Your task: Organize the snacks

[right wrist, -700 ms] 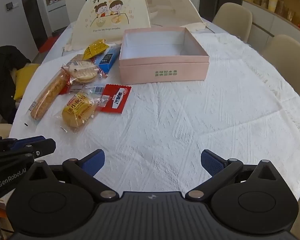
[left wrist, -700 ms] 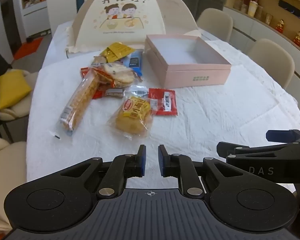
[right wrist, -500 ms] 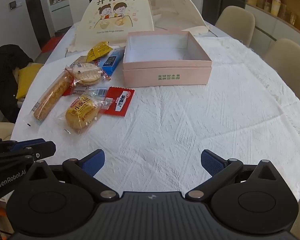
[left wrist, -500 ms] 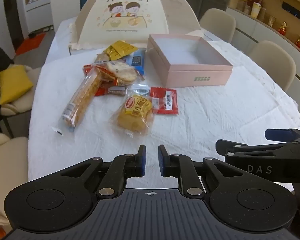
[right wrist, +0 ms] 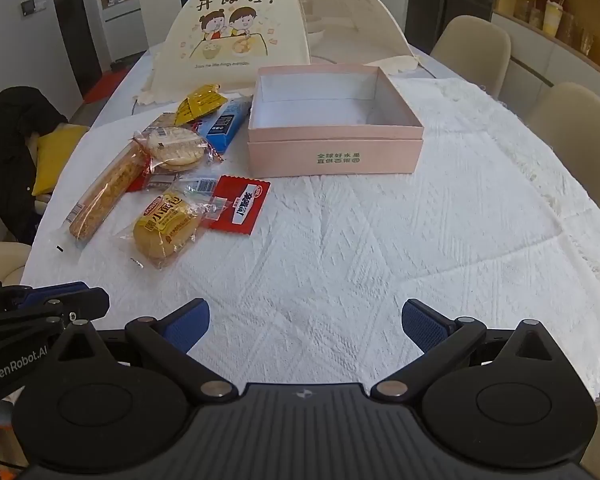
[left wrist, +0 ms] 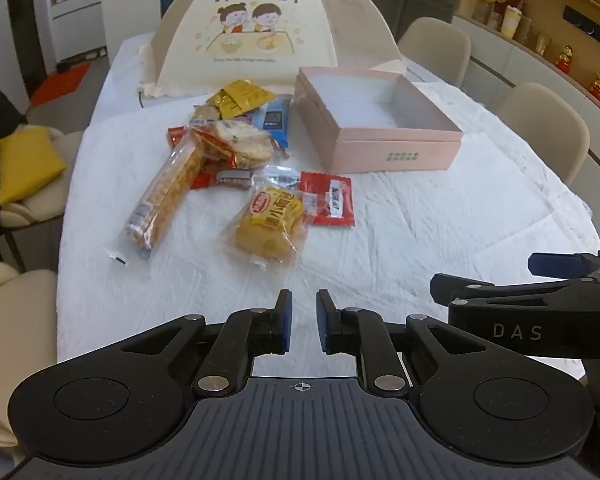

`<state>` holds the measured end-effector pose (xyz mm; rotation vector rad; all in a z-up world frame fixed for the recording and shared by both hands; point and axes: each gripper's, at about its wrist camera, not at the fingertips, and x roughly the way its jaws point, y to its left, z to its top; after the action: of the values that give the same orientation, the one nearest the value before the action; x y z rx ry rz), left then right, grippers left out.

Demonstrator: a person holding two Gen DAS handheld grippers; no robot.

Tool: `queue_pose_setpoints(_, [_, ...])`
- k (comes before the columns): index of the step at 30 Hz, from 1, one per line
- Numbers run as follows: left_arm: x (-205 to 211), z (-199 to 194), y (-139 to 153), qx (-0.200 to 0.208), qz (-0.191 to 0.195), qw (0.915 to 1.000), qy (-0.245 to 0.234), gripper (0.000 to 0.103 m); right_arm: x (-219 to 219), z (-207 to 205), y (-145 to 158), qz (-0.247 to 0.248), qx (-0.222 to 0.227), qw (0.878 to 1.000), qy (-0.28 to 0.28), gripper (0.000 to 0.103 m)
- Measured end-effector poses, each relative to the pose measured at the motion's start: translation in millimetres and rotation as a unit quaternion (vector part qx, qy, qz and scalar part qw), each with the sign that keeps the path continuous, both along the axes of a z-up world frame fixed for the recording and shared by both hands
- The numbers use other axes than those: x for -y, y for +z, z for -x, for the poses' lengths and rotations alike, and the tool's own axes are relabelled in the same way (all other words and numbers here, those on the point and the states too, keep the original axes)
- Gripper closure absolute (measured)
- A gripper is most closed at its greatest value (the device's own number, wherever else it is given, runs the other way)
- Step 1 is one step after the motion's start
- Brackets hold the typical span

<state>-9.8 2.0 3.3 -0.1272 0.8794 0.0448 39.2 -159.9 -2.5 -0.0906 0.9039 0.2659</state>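
Several wrapped snacks lie in a loose pile on the white tablecloth: a long cracker sleeve (left wrist: pixel 164 196), a small bread pack (left wrist: pixel 270 224), a red sachet (left wrist: pixel 332 204), round rice crackers (left wrist: pixel 240 142), a blue bar (left wrist: pixel 274 120) and a yellow packet (left wrist: pixel 240 98). An open, empty pink box (left wrist: pixel 380 128) stands to their right; it also shows in the right wrist view (right wrist: pixel 332 120). My left gripper (left wrist: pixel 302 322) is nearly shut and empty, short of the bread pack. My right gripper (right wrist: pixel 304 322) is open and empty over bare cloth near the front edge.
A cream mesh food cover (left wrist: pixel 256 32) with cartoon children stands behind the snacks. Beige chairs (right wrist: pixel 472 52) line the right side. A chair with a yellow cushion (left wrist: pixel 24 164) is at the left. The table's front edge lies just below both grippers.
Both grippers have moved a little forward toward the snacks and box, which look nearer and larger. Jaw openings are unchanged.
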Motion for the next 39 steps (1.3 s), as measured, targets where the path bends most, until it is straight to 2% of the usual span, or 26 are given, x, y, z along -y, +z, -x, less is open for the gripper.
queue_pose_setpoints(17, [-3.9, -2.3, -0.4, -0.007, 0.025, 0.9997, 0.003, 0.086, -0.5, -0.9, 0.1, 0.001, -0.004, 1.0, 0.005, 0.0])
queue_pose_setpoints(39, [-1.9, -2.6, -3.3, -0.013, 0.03, 0.9995, 0.001, 0.086, 2.5, -2.9, -5.1, -0.002, -0.008, 1.0, 0.001, 0.0])
